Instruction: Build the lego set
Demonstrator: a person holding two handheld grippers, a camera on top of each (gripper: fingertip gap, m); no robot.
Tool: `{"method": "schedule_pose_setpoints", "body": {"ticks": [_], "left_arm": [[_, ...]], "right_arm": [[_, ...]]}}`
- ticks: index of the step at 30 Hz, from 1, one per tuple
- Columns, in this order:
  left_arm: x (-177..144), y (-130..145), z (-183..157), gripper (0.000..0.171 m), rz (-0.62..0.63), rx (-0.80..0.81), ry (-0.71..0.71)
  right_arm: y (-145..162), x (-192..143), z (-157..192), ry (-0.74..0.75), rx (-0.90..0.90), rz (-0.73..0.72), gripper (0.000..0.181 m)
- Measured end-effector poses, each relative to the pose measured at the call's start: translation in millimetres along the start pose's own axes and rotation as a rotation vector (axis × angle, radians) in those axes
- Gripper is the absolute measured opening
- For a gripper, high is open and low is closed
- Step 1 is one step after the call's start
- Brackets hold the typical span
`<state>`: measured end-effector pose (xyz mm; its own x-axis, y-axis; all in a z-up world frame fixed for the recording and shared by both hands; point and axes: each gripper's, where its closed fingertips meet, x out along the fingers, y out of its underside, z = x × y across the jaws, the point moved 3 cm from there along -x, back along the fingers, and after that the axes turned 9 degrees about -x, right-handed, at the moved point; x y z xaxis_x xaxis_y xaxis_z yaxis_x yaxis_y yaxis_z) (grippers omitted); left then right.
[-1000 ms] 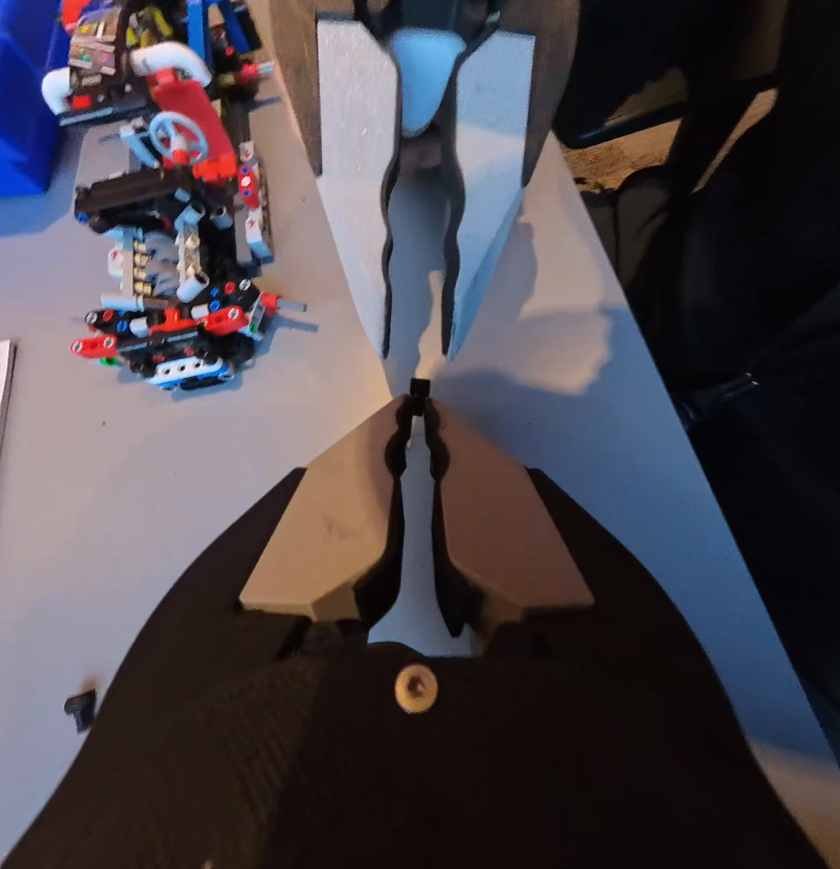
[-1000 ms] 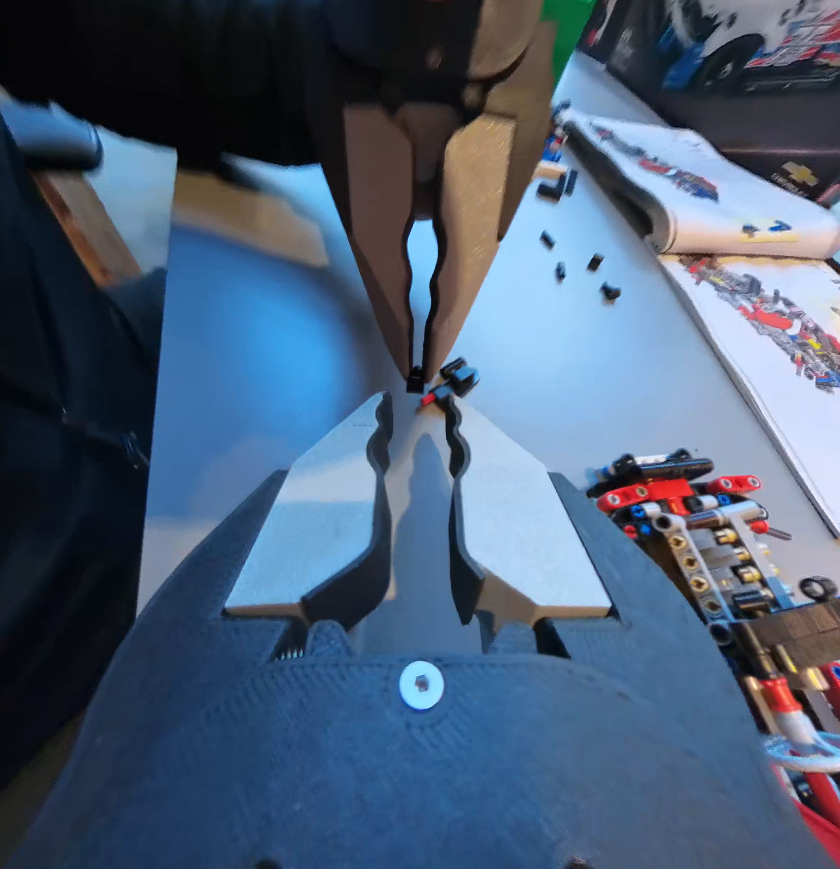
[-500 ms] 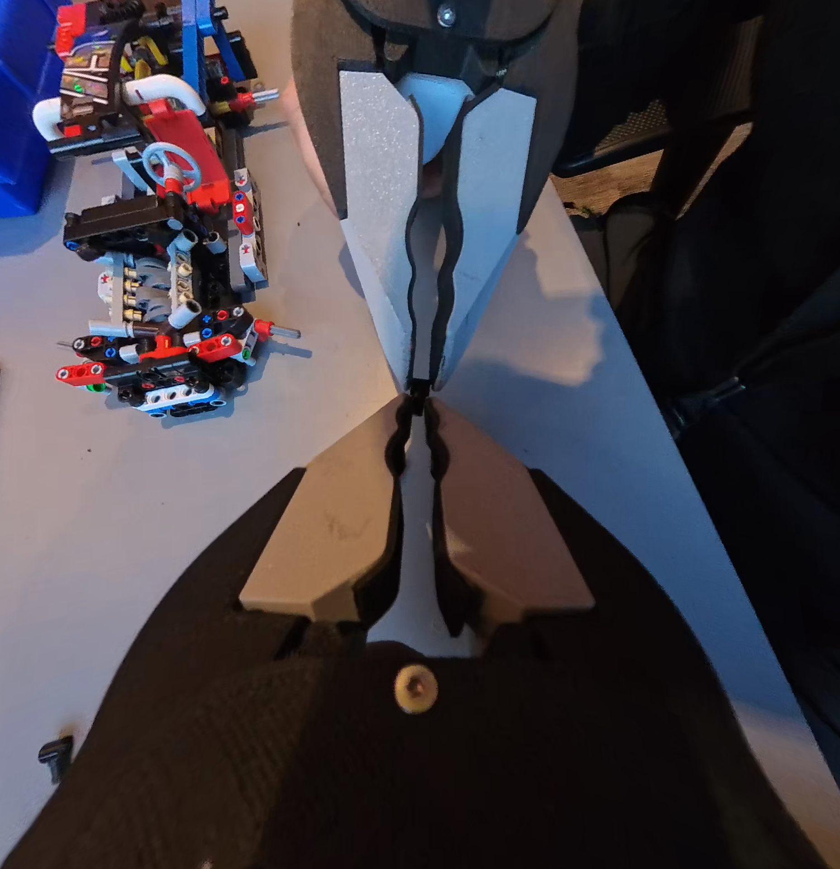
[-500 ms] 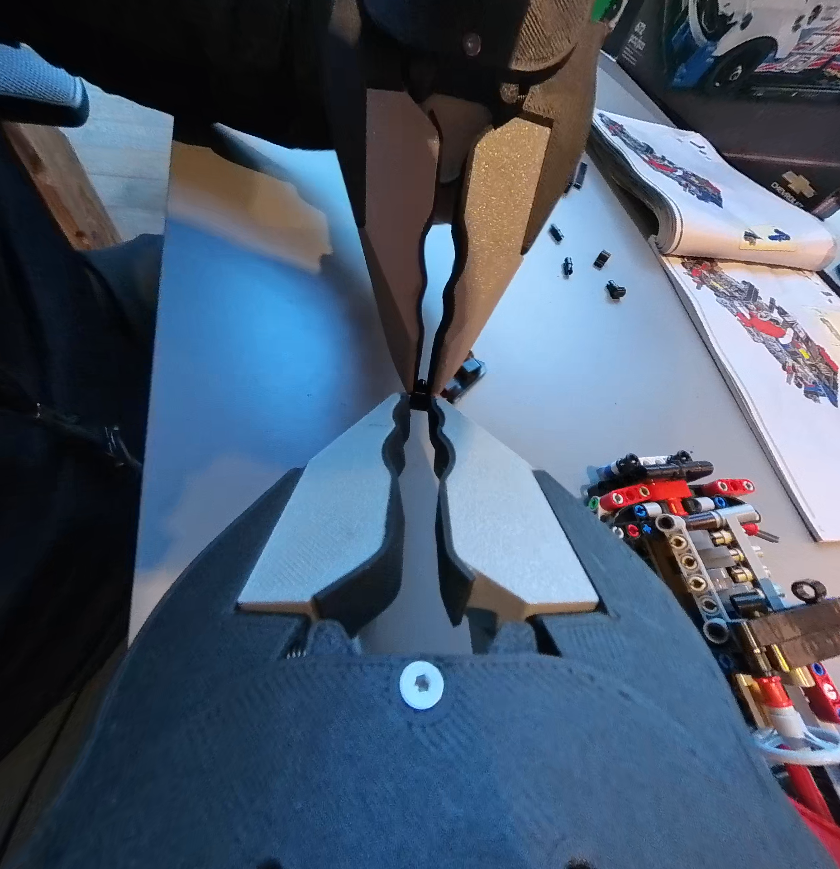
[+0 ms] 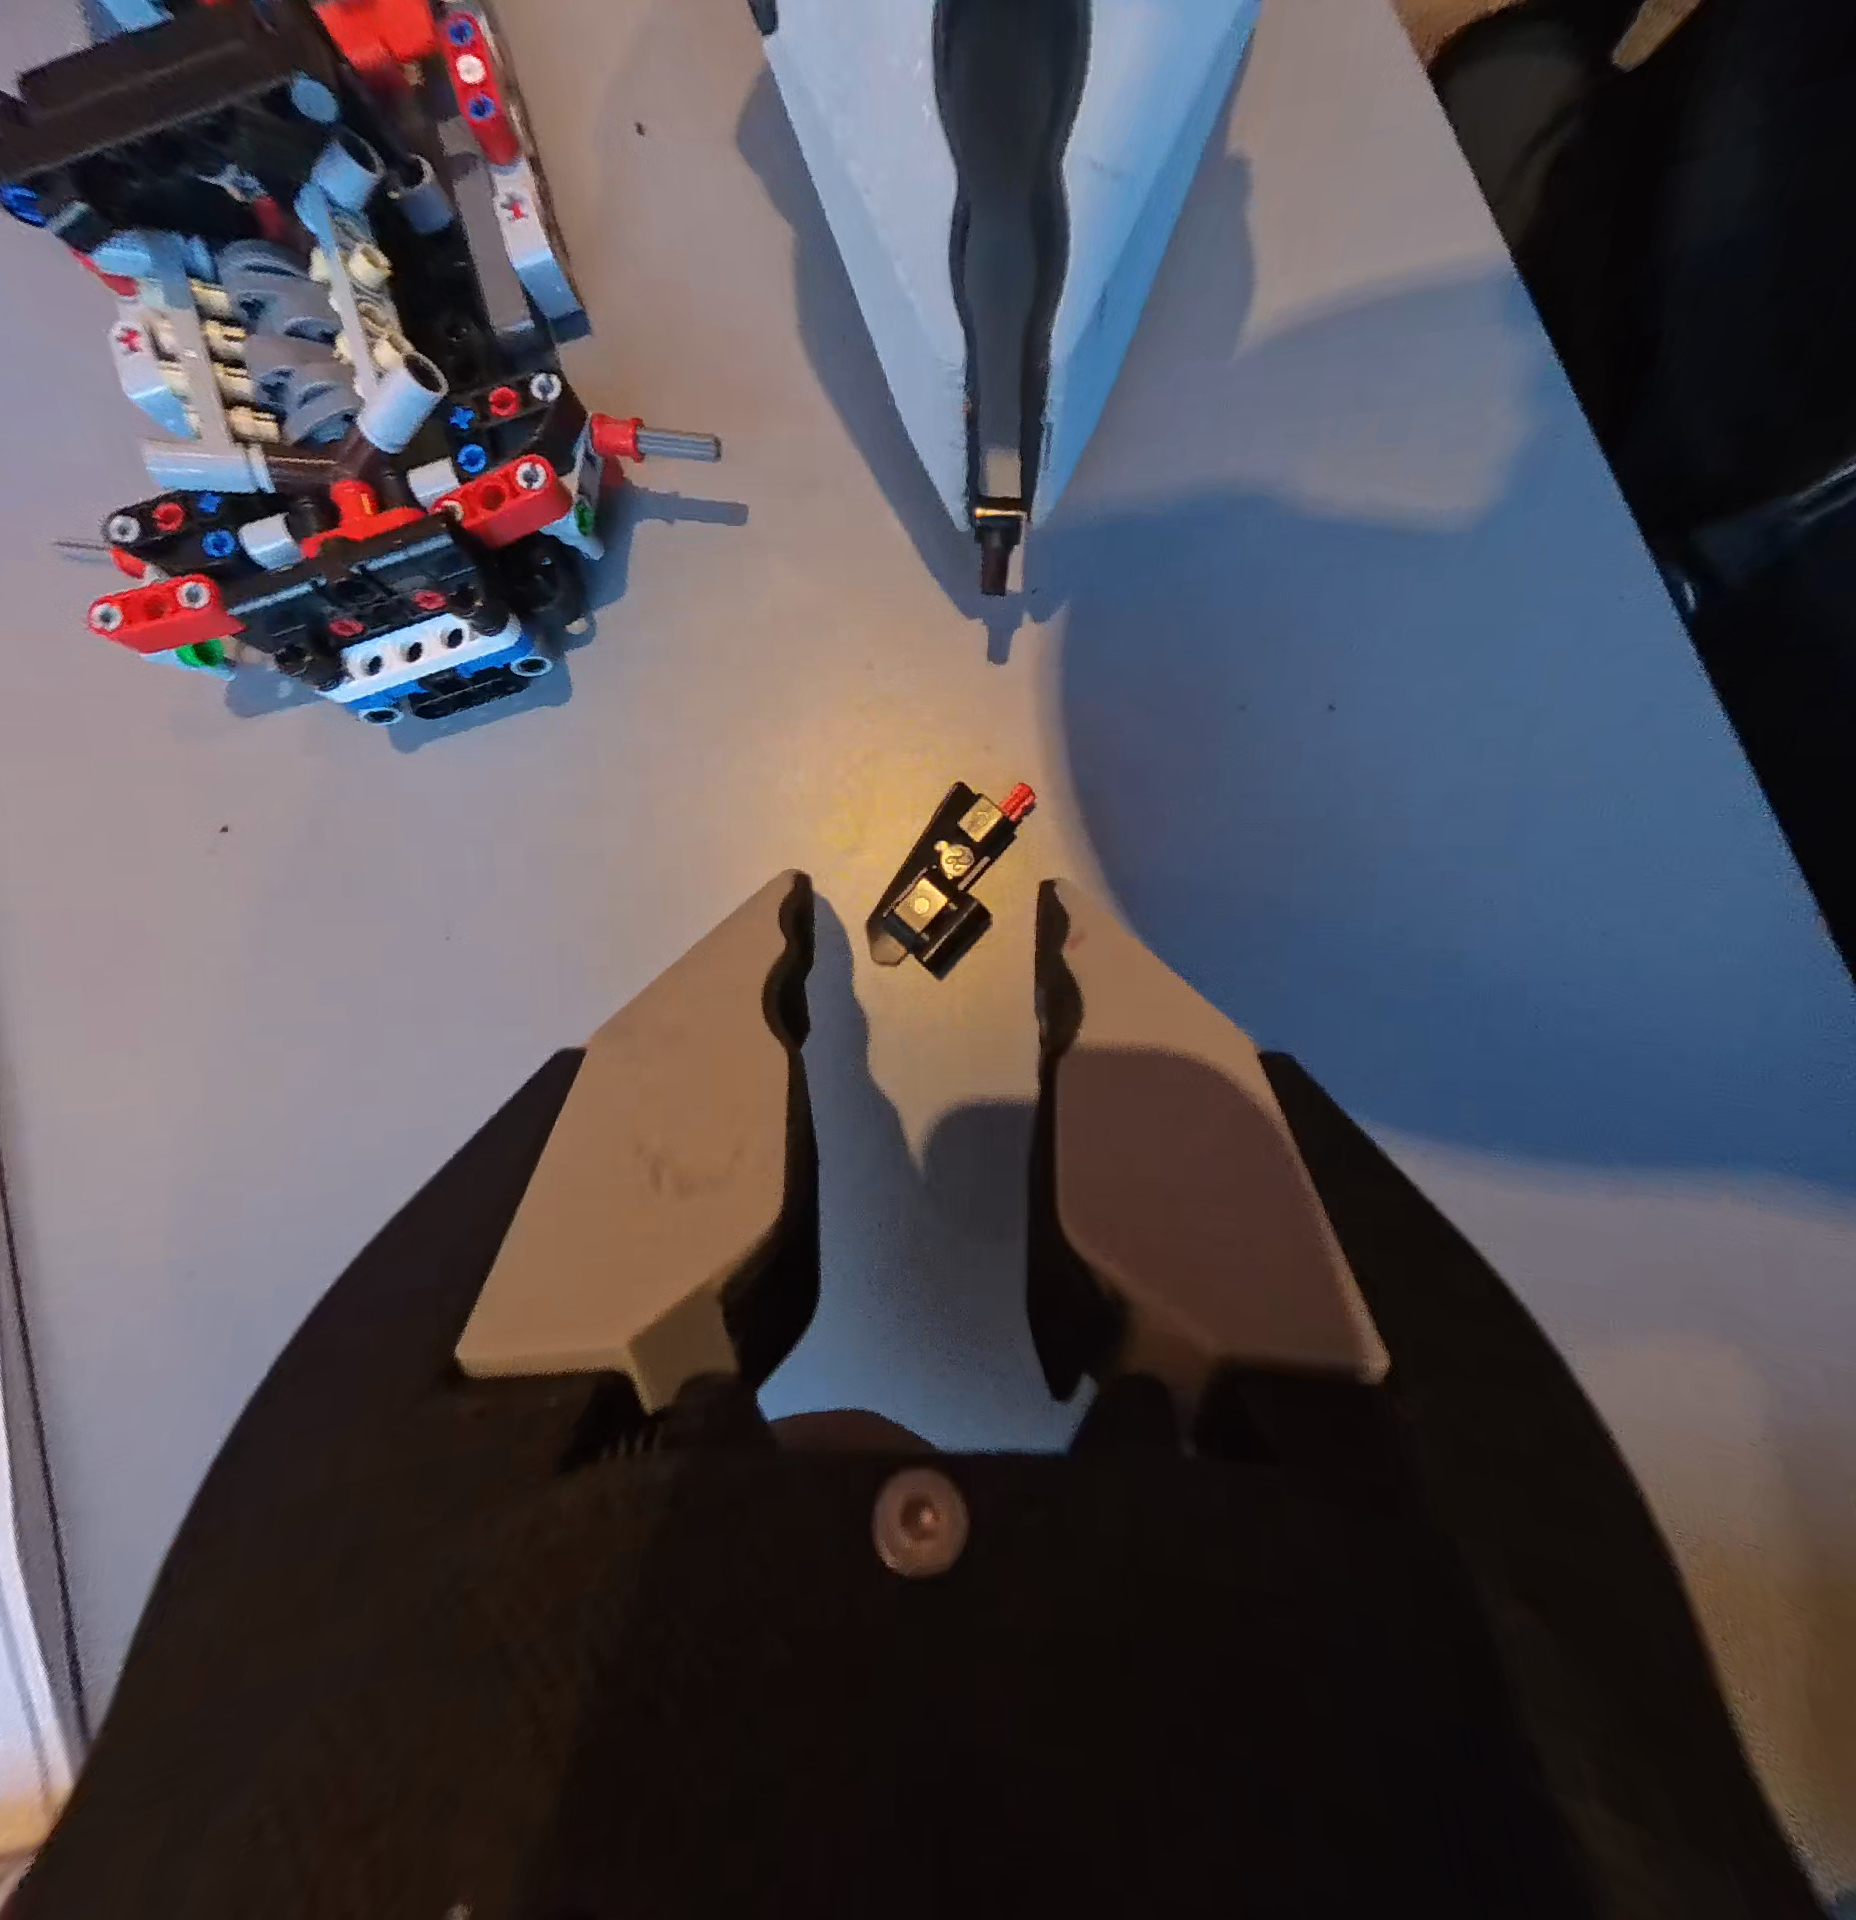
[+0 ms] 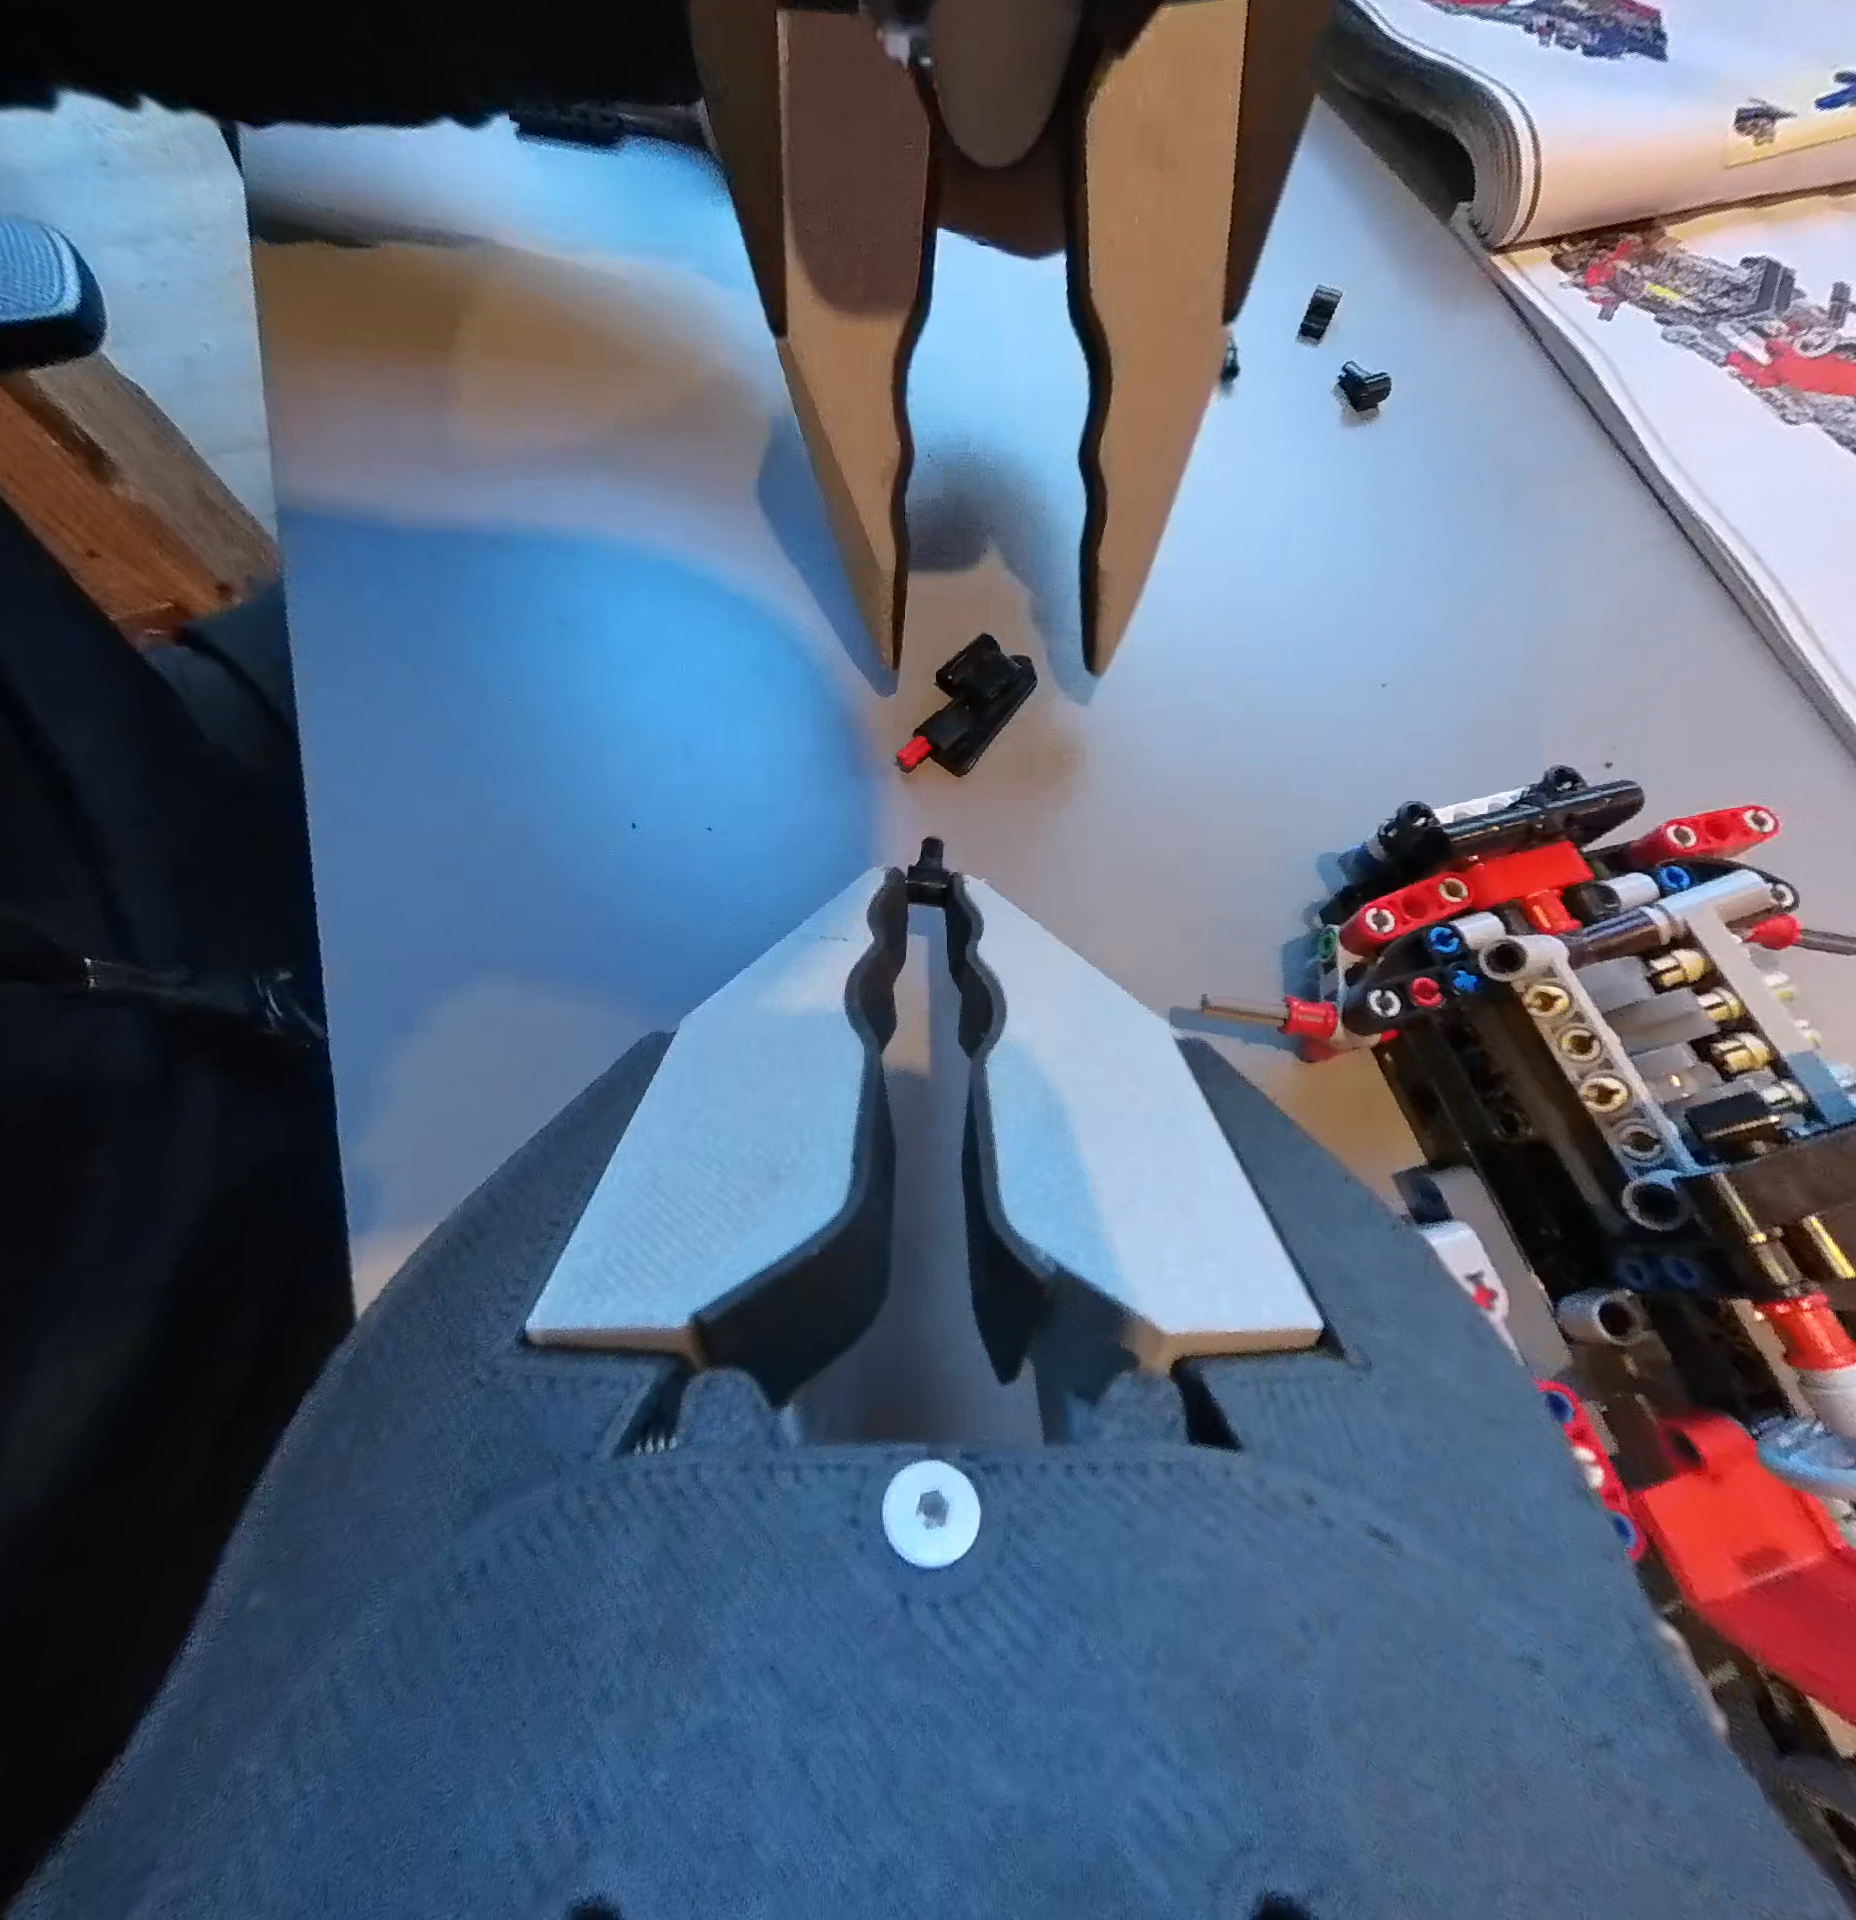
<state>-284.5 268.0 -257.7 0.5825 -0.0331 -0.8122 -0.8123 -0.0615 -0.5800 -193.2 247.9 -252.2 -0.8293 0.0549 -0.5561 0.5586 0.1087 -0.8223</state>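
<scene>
My left gripper (image 5: 919,894) is open, its tan fingers on either side of a small black lego piece with a red pin (image 5: 945,883) that lies on the grey table. The same piece (image 6: 971,707) shows in the right wrist view between the left gripper's fingertips (image 6: 991,665). My right gripper (image 6: 929,883) is shut on a small black pin (image 6: 929,873) and faces the left gripper; it also shows in the left wrist view (image 5: 997,540). The part-built lego car (image 5: 321,395) stands at the upper left, and at the right in the right wrist view (image 6: 1589,1039).
An open instruction booklet (image 6: 1682,239) lies at the top right of the right wrist view, with small black loose parts (image 6: 1360,384) beside it. The table edge (image 5: 1630,436) runs down the right of the left wrist view, with dark space beyond.
The left gripper has opened and let go of the black pin, which stays in the right gripper. The grippers have drawn apart, and the black piece with the red pin lies between the left fingers.
</scene>
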Motion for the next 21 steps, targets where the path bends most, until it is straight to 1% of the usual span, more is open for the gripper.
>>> {"method": "schedule_pose_setpoints", "body": {"ticks": [2,5,7,10,13,16,17,19,21], "left_arm": [[6,3,1,0.038,0.030,0.006,0.015],[7,2,1,0.031,0.019,-0.010,0.045],[7,4,1,0.018,0.009,-0.023,0.036],[7,4,0,0.018,-0.037,-0.097,-0.009],[8,3,0,0.017,-0.115,-0.240,-0.080],[11,1,2,0.018,-0.215,-0.371,-0.194],[11,1,2,0.018,-0.230,-0.399,-0.238],[8,2,8,0.015,-0.219,-0.396,-0.375],[9,2,6,0.014,-0.201,-0.357,-0.426]], "right_arm": [[1,0,0,-0.006,0.019,0.005,0.004],[2,-2,-1,-0.026,0.045,0.011,0.004],[2,-2,-1,-0.031,0.051,0.007,0.004],[1,-4,-2,-0.032,0.054,-0.007,0.004],[0,-6,-4,-0.029,0.063,-0.021,0.004],[0,-5,-8,-0.034,0.096,-0.022,0.004],[1,-4,-10,-0.041,0.117,-0.014,0.005],[4,-1,-13,-0.067,0.175,0.009,0.005],[8,2,-16,-0.095,0.238,0.036,0.004]]}}
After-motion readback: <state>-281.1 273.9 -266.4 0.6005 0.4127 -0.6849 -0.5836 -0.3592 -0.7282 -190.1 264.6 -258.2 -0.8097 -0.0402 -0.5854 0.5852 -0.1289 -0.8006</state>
